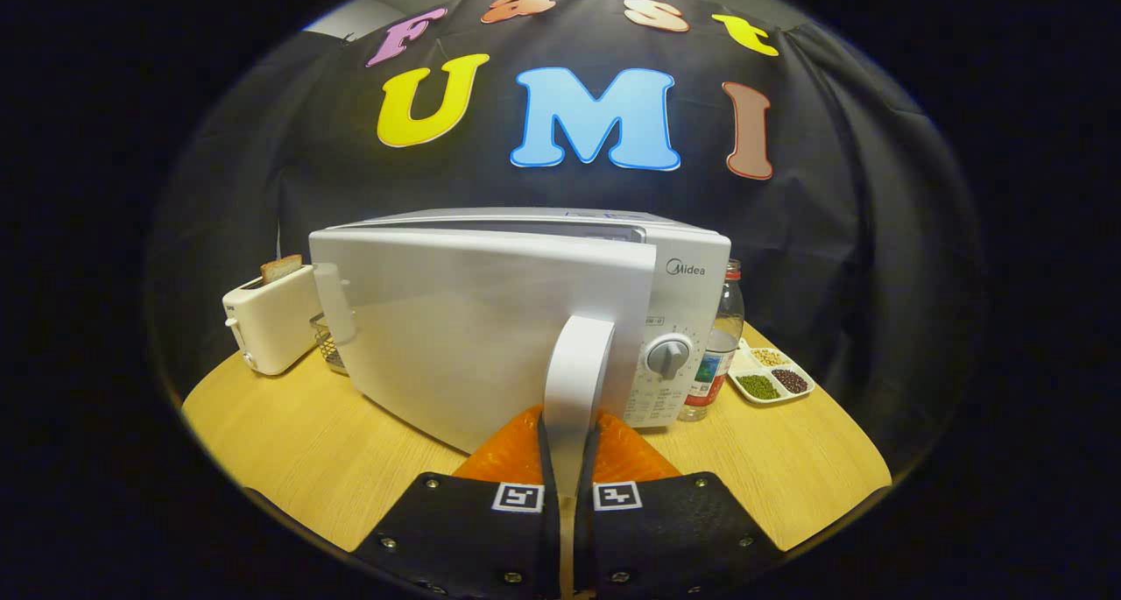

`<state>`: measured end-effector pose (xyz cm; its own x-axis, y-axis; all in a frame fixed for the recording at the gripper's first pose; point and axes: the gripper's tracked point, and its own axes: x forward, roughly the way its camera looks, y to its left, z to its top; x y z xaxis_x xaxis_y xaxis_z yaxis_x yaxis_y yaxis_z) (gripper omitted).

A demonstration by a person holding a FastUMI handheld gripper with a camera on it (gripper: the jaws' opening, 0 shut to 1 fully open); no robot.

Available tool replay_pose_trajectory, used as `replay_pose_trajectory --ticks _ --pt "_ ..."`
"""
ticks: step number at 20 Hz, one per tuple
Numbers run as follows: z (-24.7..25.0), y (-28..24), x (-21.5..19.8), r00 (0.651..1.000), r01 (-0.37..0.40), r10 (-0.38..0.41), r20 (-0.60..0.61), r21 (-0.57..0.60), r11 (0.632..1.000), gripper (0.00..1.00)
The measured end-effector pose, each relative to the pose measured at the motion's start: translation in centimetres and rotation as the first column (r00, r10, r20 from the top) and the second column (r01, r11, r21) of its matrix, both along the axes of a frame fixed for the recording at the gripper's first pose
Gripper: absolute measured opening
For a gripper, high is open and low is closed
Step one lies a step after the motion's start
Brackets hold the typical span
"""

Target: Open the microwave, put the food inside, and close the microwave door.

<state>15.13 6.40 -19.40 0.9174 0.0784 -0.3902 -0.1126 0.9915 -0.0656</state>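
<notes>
Item: microwave (683, 276), white, standing on a light wooden table (289, 442) before the black cloth wall. Door (473, 337): swung partly out from the body, hinged at the side nearer the toaster, its free edge carrying a white vertical handle (578, 372). Control panel with one round dial (667, 356) exposed beside the door's free edge. Gripper (569, 442): fingers drawn close together, one on each side of the lower end of the handle, pinching it between them. Interior of the oven hidden behind the door; no food can be made out there. Accessory items: white toaster (267, 328) beside the hinge side, a slice of toast (280, 268) standing up from its slot; small wire basket (328, 342) between toaster and microwave, largely hidden by the door; clear bottle (722, 337) with red cap, upright, just beside the panel side of the microwave; white divided dish (771, 377) just beyond the bottle, holding pale, dark and green dried beans in separate compartments.
</notes>
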Motion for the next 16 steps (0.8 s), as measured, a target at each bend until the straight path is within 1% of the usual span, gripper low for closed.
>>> replay_pose_trajectory --ticks 6,8,10,12,16 --pt "0.1 3.7 -6.0 0.999 -0.039 0.039 -0.018 0.018 0.999 0.07" --pt "0.1 4.9 -7.5 0.998 -0.056 0.056 -0.023 0.019 0.998 0.08" --pt "0.1 6.3 -9.2 0.997 -0.076 0.076 -0.031 0.03 0.997 0.12" --pt "0.1 7.9 -10.7 0.993 -0.106 0.107 -0.04 0.036 0.994 0.14" --pt "0.1 11.9 -14.1 0.979 -0.197 0.198 -0.043 0.019 0.98 0.17"
